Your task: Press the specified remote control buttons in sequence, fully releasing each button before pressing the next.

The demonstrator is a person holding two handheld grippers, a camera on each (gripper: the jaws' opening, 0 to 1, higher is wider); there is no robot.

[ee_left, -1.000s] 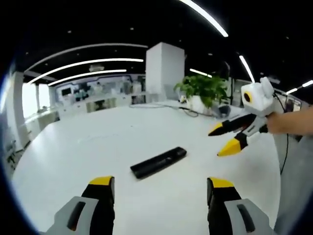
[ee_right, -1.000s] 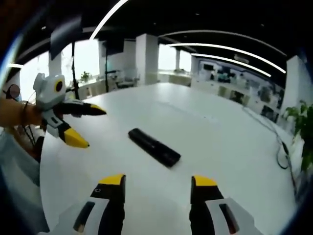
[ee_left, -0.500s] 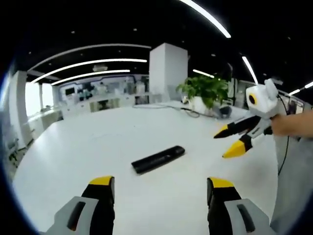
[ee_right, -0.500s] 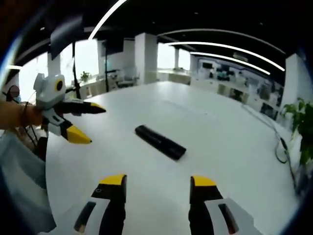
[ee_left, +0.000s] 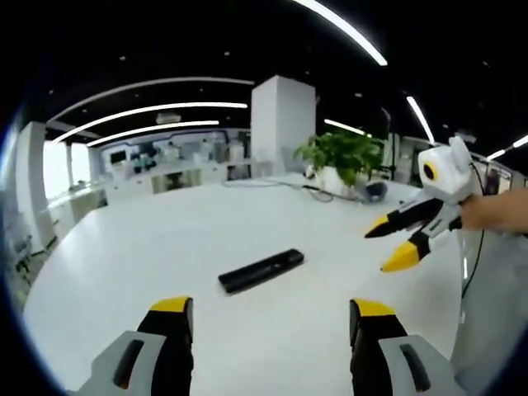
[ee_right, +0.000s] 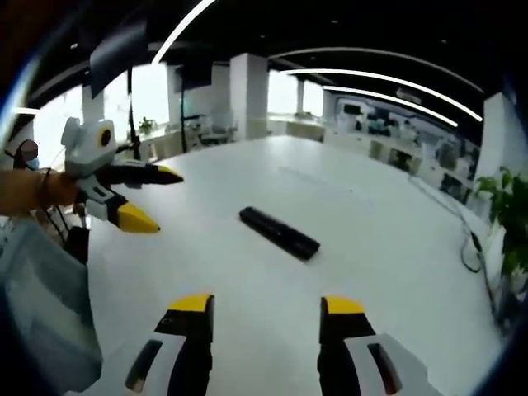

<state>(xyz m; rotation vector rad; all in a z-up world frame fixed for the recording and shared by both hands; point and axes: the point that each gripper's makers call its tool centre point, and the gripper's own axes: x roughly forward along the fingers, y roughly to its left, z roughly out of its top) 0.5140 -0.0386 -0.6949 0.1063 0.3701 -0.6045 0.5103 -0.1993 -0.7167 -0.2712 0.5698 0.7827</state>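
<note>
One black remote control (ee_left: 261,271) lies flat on the white table (ee_left: 124,256), alone near the middle of the surface, long axis running diagonally in both views; in the right gripper view the remote (ee_right: 279,233) sits above and between that gripper's jaws.

Left gripper (ee_left: 271,320): jaws set wide apart, nothing between them, raised off the table and well short of the remote. Seen from the right gripper view, the same gripper (ee_right: 150,197) is at left, jaws spread, held by a hand (ee_right: 33,191), clear of the remote.

Right gripper (ee_right: 266,316): jaws wide, holding nothing, off the table, remote well ahead of the tips. From the left gripper view it (ee_left: 394,245) appears at right, jaws parted, a hand (ee_left: 495,210) behind it.

Open room: bare white tabletop on every side of the remote. The table's near edge curves at lower left in the left gripper view. At the far edge stand a potted plant (ee_left: 340,157) and a cable (ee_left: 318,188).

Count: remotes 1; grippers 2; plants 1.
</note>
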